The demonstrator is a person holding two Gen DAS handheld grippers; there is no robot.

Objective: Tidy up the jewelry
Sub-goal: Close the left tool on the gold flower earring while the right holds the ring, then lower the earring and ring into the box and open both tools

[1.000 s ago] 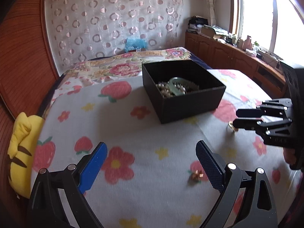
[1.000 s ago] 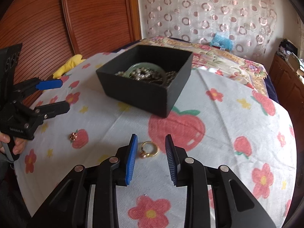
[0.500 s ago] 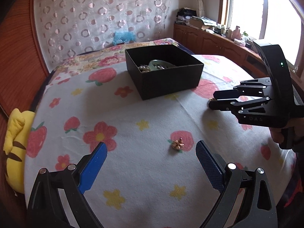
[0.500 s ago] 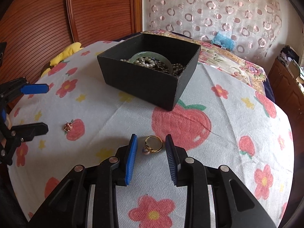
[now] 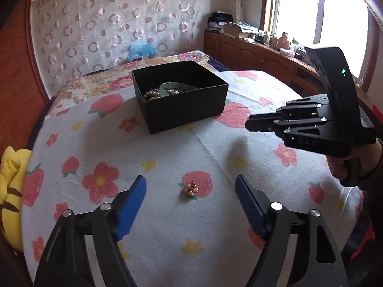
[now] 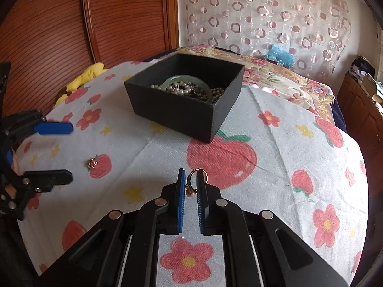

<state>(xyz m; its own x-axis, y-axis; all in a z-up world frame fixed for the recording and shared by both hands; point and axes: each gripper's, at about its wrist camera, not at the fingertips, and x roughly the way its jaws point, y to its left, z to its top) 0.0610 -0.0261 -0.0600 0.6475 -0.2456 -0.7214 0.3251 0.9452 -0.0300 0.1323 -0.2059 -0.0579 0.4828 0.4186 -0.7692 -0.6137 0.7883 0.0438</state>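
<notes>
A black jewelry box (image 5: 182, 100) (image 6: 184, 110) stands on the flowered cloth, holding a green bangle (image 6: 186, 81) and bead strands. My right gripper (image 6: 191, 186) is shut on a gold ring (image 6: 195, 181) with a small pearl, lifted just above the cloth in front of the box; it also shows in the left wrist view (image 5: 249, 123). My left gripper (image 5: 190, 196) is open, its blue fingers either side of a small rose-gold flower earring (image 5: 190, 188) (image 6: 92, 162) lying on the cloth. The left gripper shows at the left of the right wrist view (image 6: 59, 153).
The cloth-covered table (image 5: 167, 155) drops away at its rounded edges. A yellow plush toy (image 5: 9, 191) lies at the left edge. A bed (image 6: 275, 71) lies behind the table, wooden cabinets (image 5: 251, 52) under the window at right.
My right gripper closed on the gold ring and lifted it off the cloth. My left gripper moved closer, so the earring now lies between its fingers.
</notes>
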